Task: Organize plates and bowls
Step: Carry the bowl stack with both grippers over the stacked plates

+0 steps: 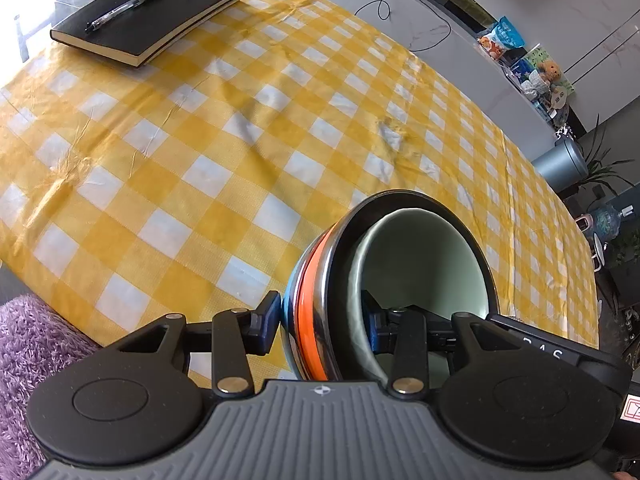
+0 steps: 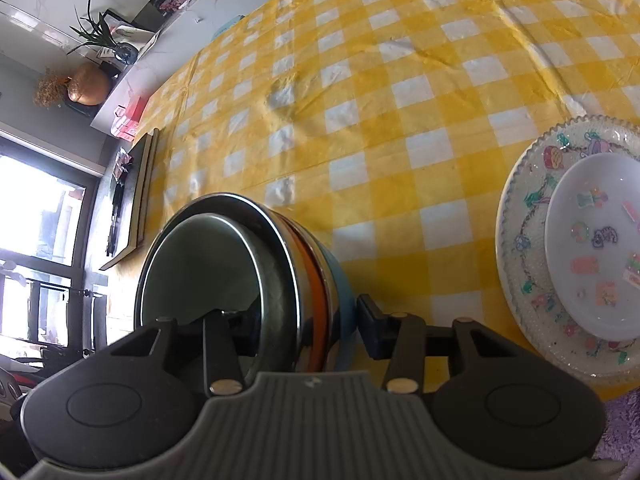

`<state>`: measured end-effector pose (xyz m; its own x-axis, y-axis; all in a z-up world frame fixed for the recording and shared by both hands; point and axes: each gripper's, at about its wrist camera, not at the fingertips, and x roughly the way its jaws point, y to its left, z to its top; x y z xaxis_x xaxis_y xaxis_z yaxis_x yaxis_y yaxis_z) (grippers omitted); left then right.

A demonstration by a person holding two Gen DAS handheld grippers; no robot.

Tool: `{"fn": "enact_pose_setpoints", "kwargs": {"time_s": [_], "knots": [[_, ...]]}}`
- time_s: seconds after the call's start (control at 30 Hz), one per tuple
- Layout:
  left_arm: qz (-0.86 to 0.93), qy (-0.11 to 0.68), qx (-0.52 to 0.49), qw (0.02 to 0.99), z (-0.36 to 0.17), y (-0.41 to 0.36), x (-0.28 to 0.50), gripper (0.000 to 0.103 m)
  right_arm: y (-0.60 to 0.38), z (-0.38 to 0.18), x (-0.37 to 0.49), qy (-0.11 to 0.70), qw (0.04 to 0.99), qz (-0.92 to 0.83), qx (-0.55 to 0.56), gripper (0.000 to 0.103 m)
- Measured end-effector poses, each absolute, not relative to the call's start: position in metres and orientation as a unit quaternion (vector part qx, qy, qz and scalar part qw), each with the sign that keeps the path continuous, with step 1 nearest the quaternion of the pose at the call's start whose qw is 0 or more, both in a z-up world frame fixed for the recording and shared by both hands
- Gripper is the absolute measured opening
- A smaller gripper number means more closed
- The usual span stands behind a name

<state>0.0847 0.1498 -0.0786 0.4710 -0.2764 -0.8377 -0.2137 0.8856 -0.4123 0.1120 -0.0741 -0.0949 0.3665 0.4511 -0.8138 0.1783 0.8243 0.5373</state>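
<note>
A stack of nested bowls is held between both grippers above the yellow checked tablecloth. The outer bowl is blue with an orange band and a steel rim; a pale green bowl sits inside. My left gripper is shut on the stack's wall, one finger inside and one outside. My right gripper is shut on the opposite wall of the same bowl stack. A large patterned plate with a smaller white plate on it lies on the table at the right.
A black notebook with a pen lies at the table's far left corner. A purple fuzzy rug shows beside the near edge. A white counter with toys and plants runs beyond the table.
</note>
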Motion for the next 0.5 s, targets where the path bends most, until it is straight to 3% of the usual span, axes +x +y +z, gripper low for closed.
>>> {"fn": "enact_pose_setpoints", "kwargs": {"time_s": [0.5], "knots": [[-0.022,0.502,-0.229,0.834,-0.059,0.137,0.078,0.046,-0.09,-0.078,0.1,0.535,0.788,0.088,0.291,0.04]]}}
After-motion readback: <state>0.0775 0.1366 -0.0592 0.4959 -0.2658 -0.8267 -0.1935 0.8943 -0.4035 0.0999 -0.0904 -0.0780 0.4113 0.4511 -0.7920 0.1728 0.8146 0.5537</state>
